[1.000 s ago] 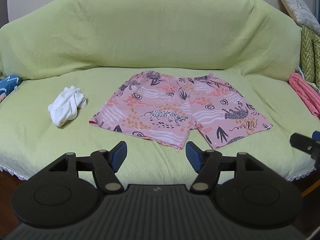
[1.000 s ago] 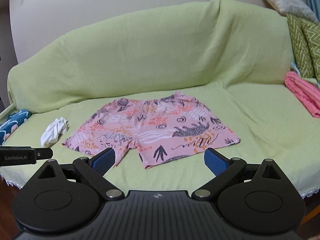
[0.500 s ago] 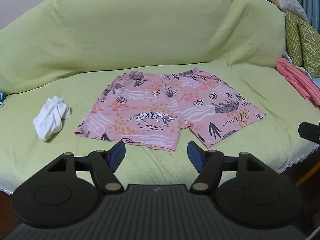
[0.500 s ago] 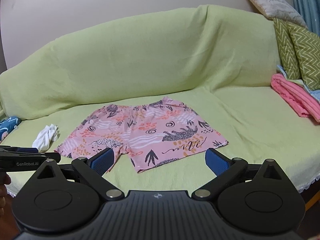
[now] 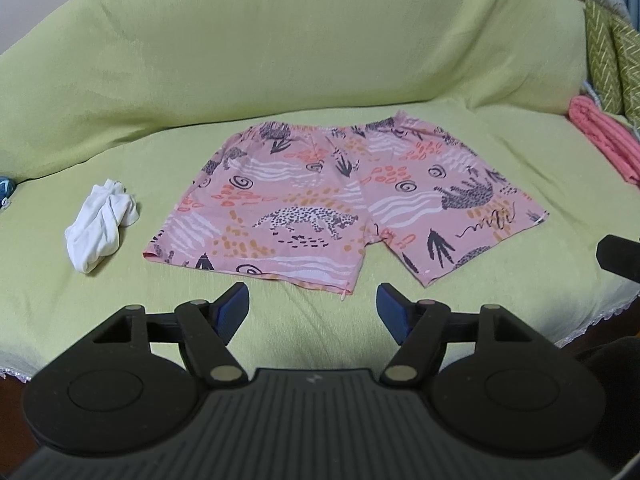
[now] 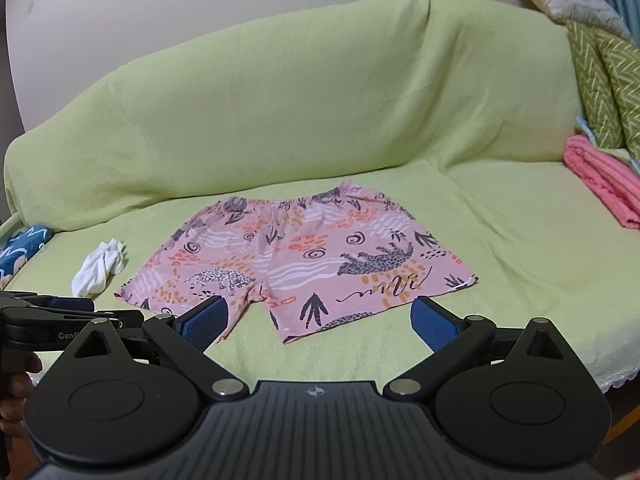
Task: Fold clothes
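Observation:
Pink patterned shorts [image 5: 344, 204] lie spread flat on the green-covered sofa seat [image 5: 280, 320], waistband toward the backrest; they also show in the right wrist view [image 6: 304, 260]. My left gripper [image 5: 313, 312] is open and empty, just in front of the shorts' near hem, apart from it. My right gripper [image 6: 319, 322] is open and empty, its blue pads either side of the near hem of the right leg, above the seat. The left gripper's body shows at the left edge of the right wrist view [image 6: 48, 316].
A white bundled sock [image 5: 100, 226] lies left of the shorts. A folded pink towel [image 6: 604, 180] and green patterned cushions [image 6: 604, 80] sit at the sofa's right end. A blue patterned cloth [image 6: 24, 244] lies at the far left. The seat's front edge has lace trim [image 5: 592, 320].
Both grippers have moved in closer to the shorts, which now look larger in both views. Both jaws stay open. The clothes have not moved.

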